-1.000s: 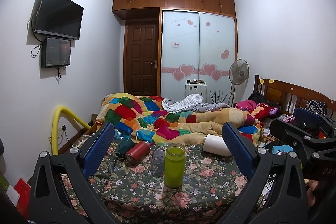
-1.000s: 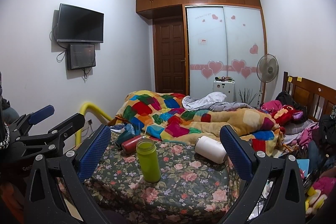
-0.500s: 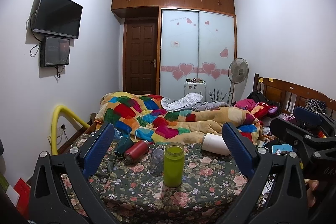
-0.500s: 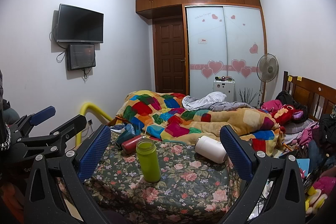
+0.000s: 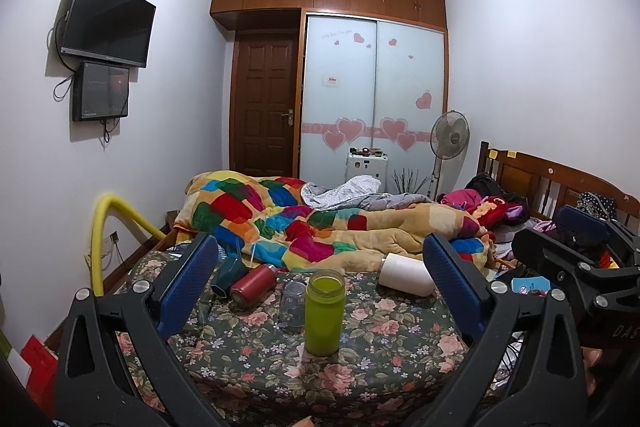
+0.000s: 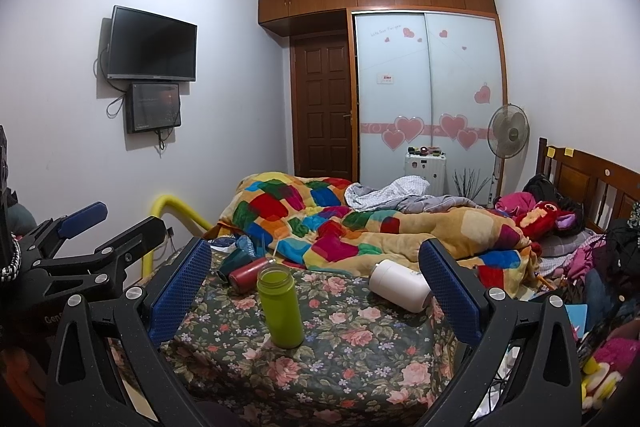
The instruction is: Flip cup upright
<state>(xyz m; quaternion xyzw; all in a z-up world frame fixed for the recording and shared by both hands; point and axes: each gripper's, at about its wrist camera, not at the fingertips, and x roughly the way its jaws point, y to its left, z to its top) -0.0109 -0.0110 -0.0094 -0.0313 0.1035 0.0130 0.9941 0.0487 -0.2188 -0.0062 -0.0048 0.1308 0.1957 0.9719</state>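
I hold both tongs back from the floral table (image 5: 248,359), each with its fingers spread wide and nothing between them: the left tongs (image 5: 320,287) face the middle of the table, the right tongs (image 6: 316,291) sit slightly to their right. The green bottle (image 5: 324,311) already stands upright with its mouth open to the ceiling, and a small clear glass (image 5: 293,303) stands just behind it. The cup I judge still needs flipping is the white cup (image 6: 400,285), lying on its side at the far right of the table, just in front of the patchwork quilt (image 6: 360,223). Its long axis runs roughly left to right, slanted a little toward me at the right end; which end is the mouth I cannot tell. A red flask (image 5: 253,285) and a teal cup (image 5: 228,273) also lie toppled at the far left. For the white cup I would bring the right tongs across its round body, close gently to avoid rolling it, then lift and rotate.
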